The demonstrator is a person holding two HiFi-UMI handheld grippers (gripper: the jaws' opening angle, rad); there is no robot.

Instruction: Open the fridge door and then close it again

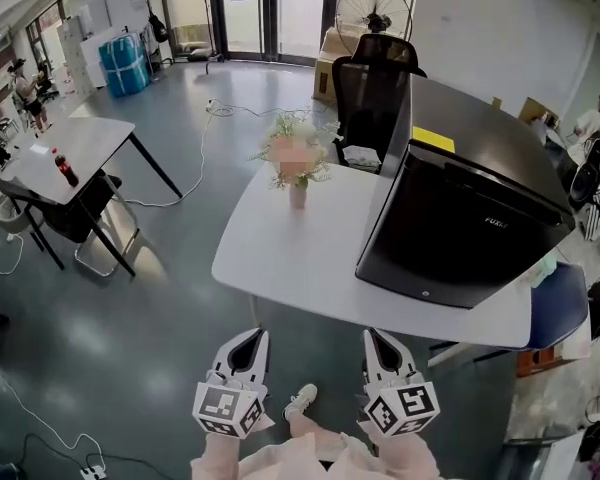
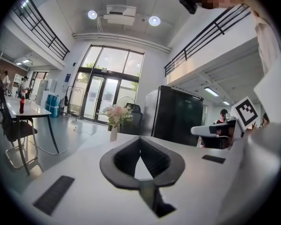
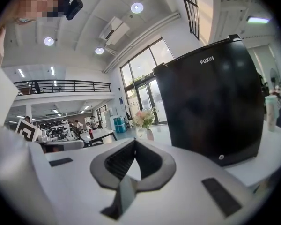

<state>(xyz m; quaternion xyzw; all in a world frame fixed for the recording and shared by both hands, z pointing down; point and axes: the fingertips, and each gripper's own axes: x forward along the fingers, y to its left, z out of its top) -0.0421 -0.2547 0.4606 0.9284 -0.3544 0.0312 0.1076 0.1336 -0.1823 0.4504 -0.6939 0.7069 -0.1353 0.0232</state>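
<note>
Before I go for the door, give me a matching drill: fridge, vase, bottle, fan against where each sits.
1 fridge
2 vase
3 bottle
4 fan

A on the side table, far left
B at the back by the glass doors
C right part of the near table, door shut
D near table's far edge, left of the fridge

Pairs: 1-C, 2-D, 3-A, 4-B

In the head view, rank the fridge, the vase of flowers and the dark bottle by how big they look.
Largest: fridge.
Then: vase of flowers.
Smallest: dark bottle, though it stands farther away, so that gap is unsure.
</note>
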